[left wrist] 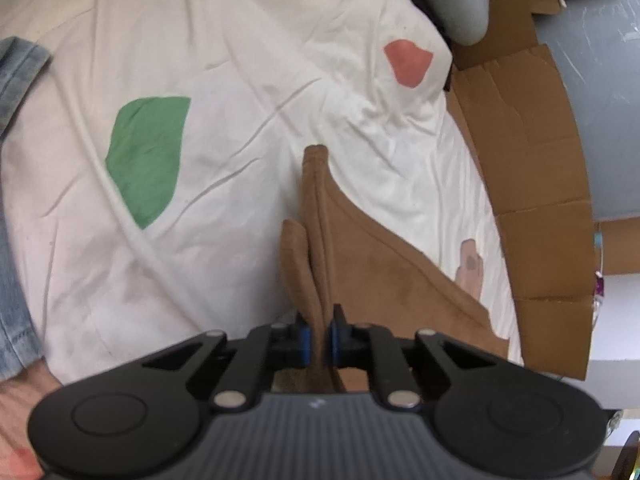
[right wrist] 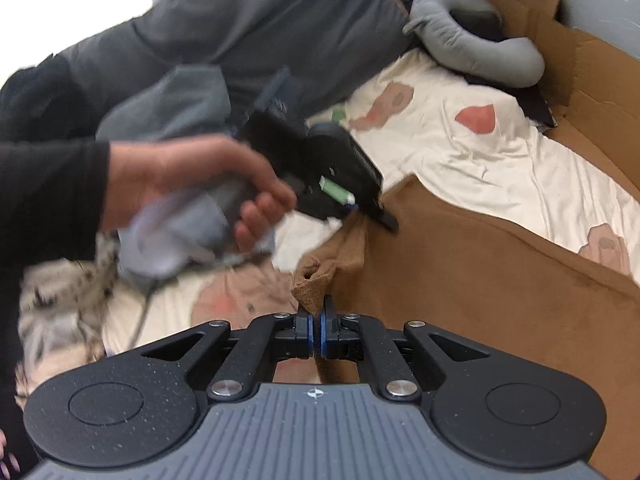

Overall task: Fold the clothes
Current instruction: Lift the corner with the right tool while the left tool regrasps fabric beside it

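On the white bedsheet with coloured patches (left wrist: pixel 248 80) lies the soft brown suede-like garment (right wrist: pixel 480 280). My left gripper (left wrist: pixel 318 338) pinches a bunched fold of it; my right gripper (right wrist: pixel 316 338) is clamped on another edge. Flattened brown cardboard (left wrist: pixel 532 184) borders the sheet.

A bed under a white sheet (left wrist: pixel 248 64) printed with green, coral and tan patches fills most of both views, creased all over. Flattened cardboard (left wrist: pixel 532 168) lines its far edge against a grey wall (left wrist: pixel 600 92). A dark grey duvet (right wrist: pixel 256 28) is heaped at the head, a grey curved pillow (right wrist: pixel 472 40) beside it. Bright light (right wrist: pixel 76 4) behind.
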### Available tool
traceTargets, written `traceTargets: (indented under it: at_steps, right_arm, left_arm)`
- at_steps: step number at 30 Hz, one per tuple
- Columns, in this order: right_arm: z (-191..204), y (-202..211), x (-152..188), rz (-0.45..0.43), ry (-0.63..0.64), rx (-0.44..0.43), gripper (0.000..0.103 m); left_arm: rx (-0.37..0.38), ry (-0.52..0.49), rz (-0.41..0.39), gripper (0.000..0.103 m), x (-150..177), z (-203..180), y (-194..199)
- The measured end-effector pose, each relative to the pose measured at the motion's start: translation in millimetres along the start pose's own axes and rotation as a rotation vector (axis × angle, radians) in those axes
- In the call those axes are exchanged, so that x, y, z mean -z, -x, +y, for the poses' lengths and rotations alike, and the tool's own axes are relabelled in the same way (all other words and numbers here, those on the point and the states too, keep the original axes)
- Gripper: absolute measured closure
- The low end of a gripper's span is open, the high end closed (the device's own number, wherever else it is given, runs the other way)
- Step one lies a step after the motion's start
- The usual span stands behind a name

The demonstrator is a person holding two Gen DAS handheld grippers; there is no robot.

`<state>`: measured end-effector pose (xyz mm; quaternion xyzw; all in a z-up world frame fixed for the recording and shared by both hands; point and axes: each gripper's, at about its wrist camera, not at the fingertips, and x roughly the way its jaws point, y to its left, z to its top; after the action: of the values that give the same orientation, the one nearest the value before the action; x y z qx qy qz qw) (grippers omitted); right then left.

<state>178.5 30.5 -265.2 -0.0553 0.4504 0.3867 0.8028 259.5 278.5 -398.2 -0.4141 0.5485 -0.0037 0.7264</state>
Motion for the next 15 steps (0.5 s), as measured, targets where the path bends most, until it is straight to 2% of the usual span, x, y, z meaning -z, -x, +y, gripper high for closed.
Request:
traceTargets:
  at_steps: [6, 15]
  right_arm:
    - [-27.1, 20.1, -13.4, 0.032, -0.025, 0.02, 0.102]
    - [-61.2, 63.6, -13.8, 0.068, -0.024, -0.027, 0.102]
  left_arm:
    - [0.007, -0.006, -0.014, 0.093, -0.5, -24.5, 7.2]
    - [0.065, -0.068, -0.035, 0.093, 7.1, -94.2, 17.0]
